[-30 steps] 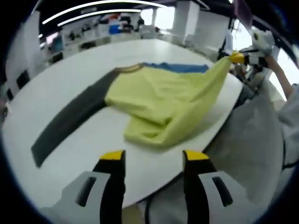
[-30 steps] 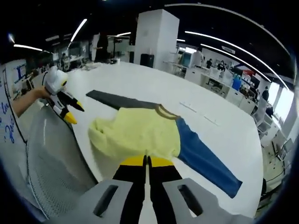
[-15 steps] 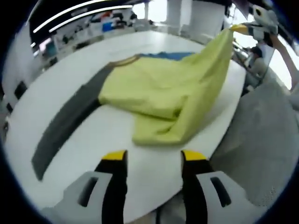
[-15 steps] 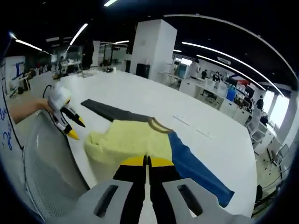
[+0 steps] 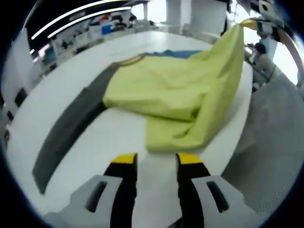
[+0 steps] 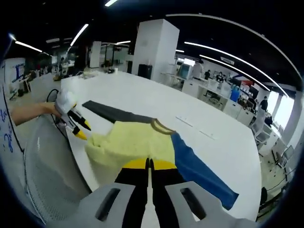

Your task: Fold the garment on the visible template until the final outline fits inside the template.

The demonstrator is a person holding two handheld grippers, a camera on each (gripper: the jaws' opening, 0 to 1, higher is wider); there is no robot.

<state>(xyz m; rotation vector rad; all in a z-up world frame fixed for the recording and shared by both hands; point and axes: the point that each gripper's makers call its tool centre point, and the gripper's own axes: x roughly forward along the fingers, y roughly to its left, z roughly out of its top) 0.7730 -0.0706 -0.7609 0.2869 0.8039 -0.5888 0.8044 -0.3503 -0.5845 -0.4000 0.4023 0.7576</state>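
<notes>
- The shirt (image 5: 175, 95) lies on the white tabletop (image 5: 71, 71): yellow body, one dark grey sleeve (image 5: 66, 130) stretched flat, one blue sleeve (image 6: 202, 166) on the other side, a tan collar (image 6: 161, 126) at the neck.
- The right tool (image 6: 149, 164) has its yellow-tipped jaws pressed together on the yellow hem, and in the left gripper view that corner of cloth hangs lifted off the tabletop in a tent from the tool's tip (image 5: 249, 22).
- The left tool (image 5: 154, 159) hovers over bare tabletop just short of the bunched lower edge of the shirt, its jaws parted with nothing between them.
- In the right gripper view a hand (image 6: 35, 110) holds the left tool near the tabletop's edge, beside the shirt's crumpled corner.
- A board (image 6: 7, 128) at the far left carries blue writing, too blurred to read; no brand or label shows on the shirt.
</notes>
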